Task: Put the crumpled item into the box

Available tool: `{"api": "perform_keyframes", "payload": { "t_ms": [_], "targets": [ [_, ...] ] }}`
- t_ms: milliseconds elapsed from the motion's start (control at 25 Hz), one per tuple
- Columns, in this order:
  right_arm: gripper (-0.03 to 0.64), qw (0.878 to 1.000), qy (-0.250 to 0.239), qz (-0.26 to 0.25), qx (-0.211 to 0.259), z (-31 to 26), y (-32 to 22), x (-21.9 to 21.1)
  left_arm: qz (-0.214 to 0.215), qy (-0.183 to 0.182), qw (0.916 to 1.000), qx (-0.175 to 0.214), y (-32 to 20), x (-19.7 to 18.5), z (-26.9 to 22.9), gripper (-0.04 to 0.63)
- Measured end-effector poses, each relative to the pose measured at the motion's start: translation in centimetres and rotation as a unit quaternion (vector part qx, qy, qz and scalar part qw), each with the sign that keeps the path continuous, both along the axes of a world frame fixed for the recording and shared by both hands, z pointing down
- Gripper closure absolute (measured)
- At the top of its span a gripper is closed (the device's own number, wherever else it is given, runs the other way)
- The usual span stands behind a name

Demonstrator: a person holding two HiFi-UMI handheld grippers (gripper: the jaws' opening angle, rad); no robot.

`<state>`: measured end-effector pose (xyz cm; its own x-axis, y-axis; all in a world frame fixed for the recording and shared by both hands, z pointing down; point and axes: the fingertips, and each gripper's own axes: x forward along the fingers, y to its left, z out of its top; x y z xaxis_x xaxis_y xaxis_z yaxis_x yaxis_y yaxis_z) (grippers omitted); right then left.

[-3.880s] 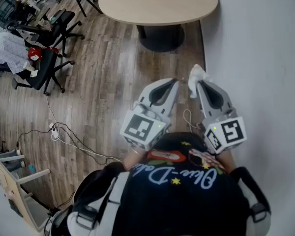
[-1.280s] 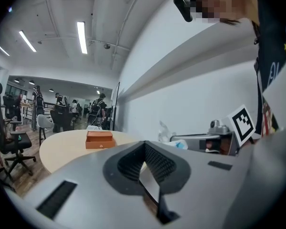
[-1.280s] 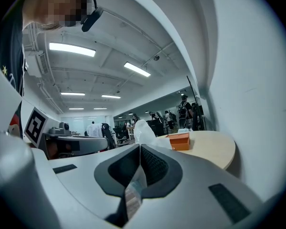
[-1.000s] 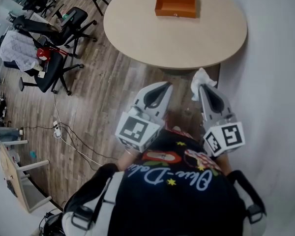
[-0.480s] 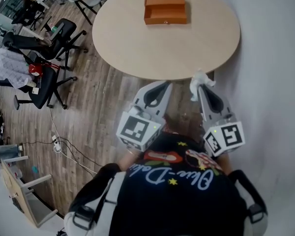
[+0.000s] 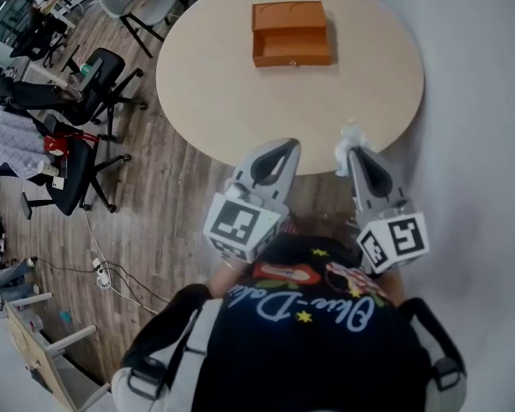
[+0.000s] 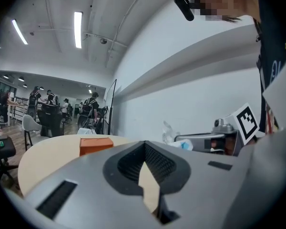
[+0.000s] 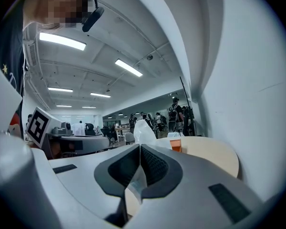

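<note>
Round table (image 6: 232, 93), chairs (image 6: 86, 88) beside, bears orange box (image 6: 291, 33); right tongs (image 6: 354, 154) pinch seemingly tissue (image 6: 349, 135).

box (image 6: 292, 33) orange | crumpled item (image 6: 350, 138) white | table (image 6: 232, 84) beige | floor (image 6: 167, 191) brown wood-grain

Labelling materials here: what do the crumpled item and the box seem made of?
The crumpled item: probably thin white tissue or paper, matte, with soft irregular folds. The box: orange, matte, flat rigid panels; cardboard or wood, can't tell which.
</note>
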<state>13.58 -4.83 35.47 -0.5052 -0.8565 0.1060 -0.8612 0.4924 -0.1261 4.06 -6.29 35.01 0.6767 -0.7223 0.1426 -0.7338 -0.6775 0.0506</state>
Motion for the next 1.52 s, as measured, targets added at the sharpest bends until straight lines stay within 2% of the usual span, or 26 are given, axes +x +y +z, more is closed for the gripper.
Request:
{"api": "perform_keyframes", "payload": {
  "t_ms": [240, 440, 800, 1160, 1520],
  "targets": [
    [0.614, 1.000, 0.013, 0.028, 0.001, -0.3, -4.2, -0.9, 0.012, 0.018, 0.9998, -0.006, -5.0, -1.3, -0.9, 0.603],
    [0.614, 0.999, 0.021, 0.044, 0.003, -1.3, -7.0, -2.8, 0.036, 0.003, 0.9993, 0.004, -8.1, -3.0, -0.8, 0.603],
    [0.614, 0.997, 0.030, 0.068, -0.005, -1.3, -12.2, -5.6, 0.049, 0.011, 0.9987, -0.006, -13.5, -6.4, -0.6, 0.603],
    [0.612, 0.996, 0.037, 0.079, -0.009, -1.1, -15.7, -8.1, 0.050, 0.006, 0.9987, -0.005, -17.4, -9.7, -0.1, 0.603],
    [0.614, 0.997, 0.041, 0.067, -0.020, -0.5, -18.5, -7.3, 0.036, 0.027, 0.9987, -0.025, -19.2, -9.2, 0.4, 0.603]
  ]
}}
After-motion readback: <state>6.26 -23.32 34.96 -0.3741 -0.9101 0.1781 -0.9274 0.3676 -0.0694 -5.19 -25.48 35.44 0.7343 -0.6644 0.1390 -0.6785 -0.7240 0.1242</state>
